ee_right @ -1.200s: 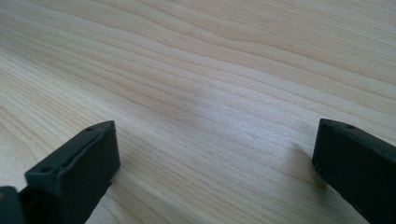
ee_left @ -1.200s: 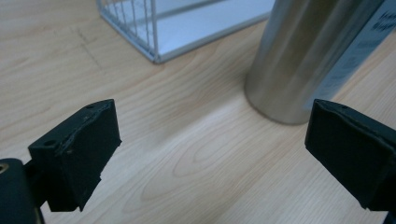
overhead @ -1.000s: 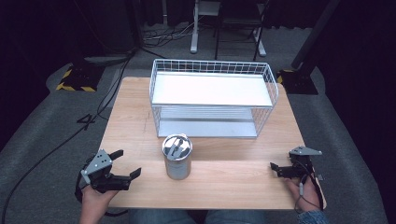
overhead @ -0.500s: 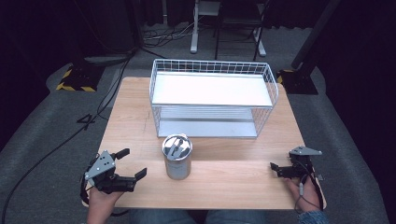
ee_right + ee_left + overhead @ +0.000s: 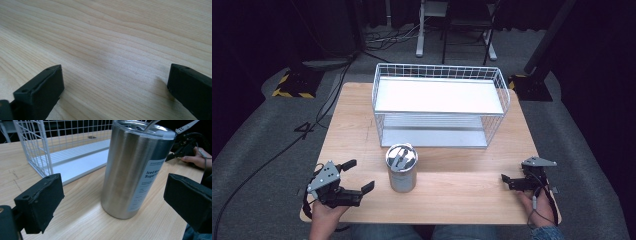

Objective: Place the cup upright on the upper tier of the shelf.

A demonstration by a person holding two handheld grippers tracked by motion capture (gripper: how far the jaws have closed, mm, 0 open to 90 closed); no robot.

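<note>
One steel tumbler [image 5: 401, 168] stands near the front of my wooden table [image 5: 352, 115], lidded, with a label on its side. Behind it sits one white wire basket [image 5: 439, 106]. My left gripper [image 5: 353, 178] gapes toward the tumbler; my right gripper [image 5: 508, 178] rests wide open on bare wood.

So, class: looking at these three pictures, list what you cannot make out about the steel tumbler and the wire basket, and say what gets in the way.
- Steel tumbler: contents hidden by its lid and opaque wall, in the high view and the left gripper view.
- Its label: cut off by the curve in the left gripper view; small print too fine to read.
- Wire basket: lower shelf partly covered by the white upper shelf in the high view.
</note>
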